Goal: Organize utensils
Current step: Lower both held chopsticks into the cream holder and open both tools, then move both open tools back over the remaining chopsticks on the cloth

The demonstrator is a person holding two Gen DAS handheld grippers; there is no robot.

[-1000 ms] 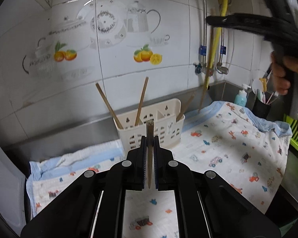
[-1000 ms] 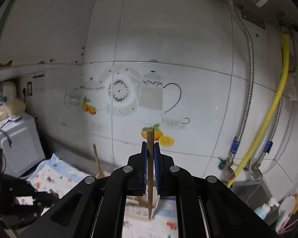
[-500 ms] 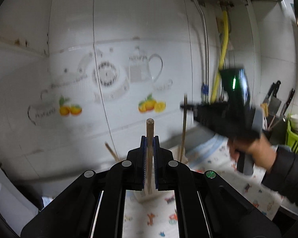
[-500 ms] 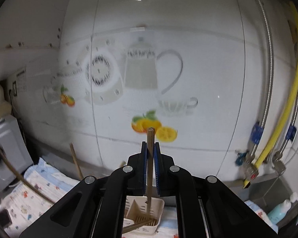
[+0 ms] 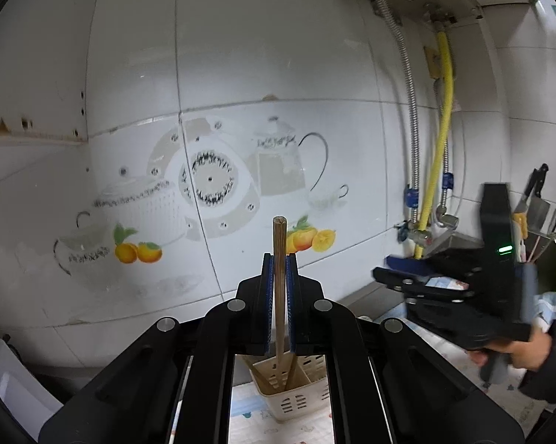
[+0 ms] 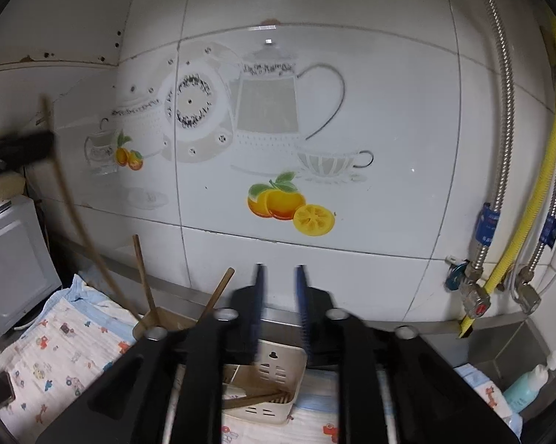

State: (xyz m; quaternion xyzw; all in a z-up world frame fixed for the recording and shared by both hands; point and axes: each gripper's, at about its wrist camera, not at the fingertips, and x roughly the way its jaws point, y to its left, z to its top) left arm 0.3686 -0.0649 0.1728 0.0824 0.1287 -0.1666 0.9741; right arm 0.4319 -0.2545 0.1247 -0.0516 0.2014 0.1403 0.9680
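In the left wrist view my left gripper (image 5: 279, 259) is shut on an upright wooden chopstick (image 5: 279, 236). It hangs above the cream slotted utensil basket (image 5: 296, 403), which holds several chopsticks. The right gripper (image 5: 385, 277) shows at the right of that view, with a person's hand (image 5: 518, 355) on its grip. In the right wrist view my right gripper (image 6: 280, 277) is opening its jaws with nothing between them, directly over the basket (image 6: 274, 366). A chopstick (image 6: 255, 397) lies slanted inside it and others (image 6: 141, 270) lean out. The left gripper (image 6: 37, 146) appears blurred at the left with its chopstick (image 6: 69, 203).
A tiled wall with teapot and orange decals stands close behind the basket. A patterned cloth (image 6: 56, 347) covers the counter. A yellow hose (image 6: 529, 199) and metal pipes run down at the right, with a soap bottle (image 6: 526, 384) and hanging knives (image 5: 537, 192). A white appliance (image 6: 7, 259) is at the left.
The right gripper came down over the basket and its jaws parted; the chopstick it gripped is no longer between them. The left gripper rose with its chopstick toward the basket.
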